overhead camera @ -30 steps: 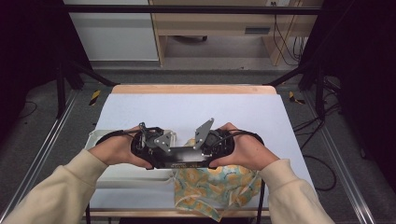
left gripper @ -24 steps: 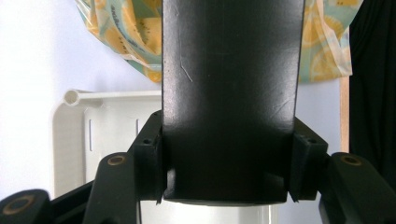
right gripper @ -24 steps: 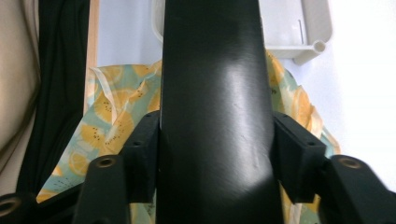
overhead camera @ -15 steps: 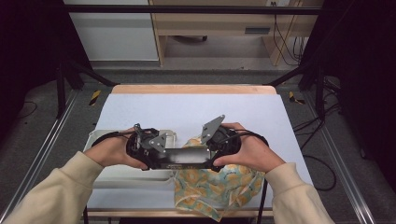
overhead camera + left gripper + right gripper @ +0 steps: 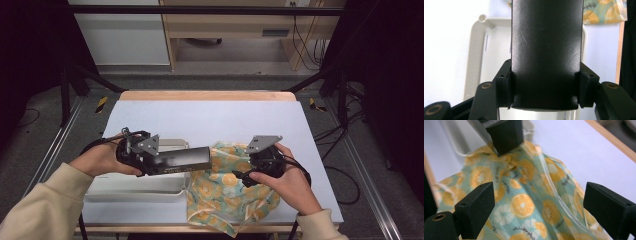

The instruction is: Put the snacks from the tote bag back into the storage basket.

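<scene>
A long black box (image 5: pixel 182 159) (image 5: pixel 546 50) lies level in my left gripper (image 5: pixel 155 162) (image 5: pixel 545 90), whose jaws are shut on one end of it. The box hangs over a white tray (image 5: pixel 135 187) (image 5: pixel 474 55) and points toward the right hand. My right gripper (image 5: pixel 241 176) (image 5: pixel 541 210) stands open a short way off the box's free end (image 5: pixel 504 135); its jaws have just been opening and nothing is between them. Under it lies a crumpled teal cloth bag with orange-slice print (image 5: pixel 225 195) (image 5: pixel 524 195).
The pale blue table top (image 5: pixel 210 117) has a wooden rim at its far edge (image 5: pixel 207 95). Black frame rails run along both sides. The bag hangs slightly over the near edge.
The right gripper opened, let go of the box's end and drew away to the right. The left gripper carried the box leftward over the tray.
</scene>
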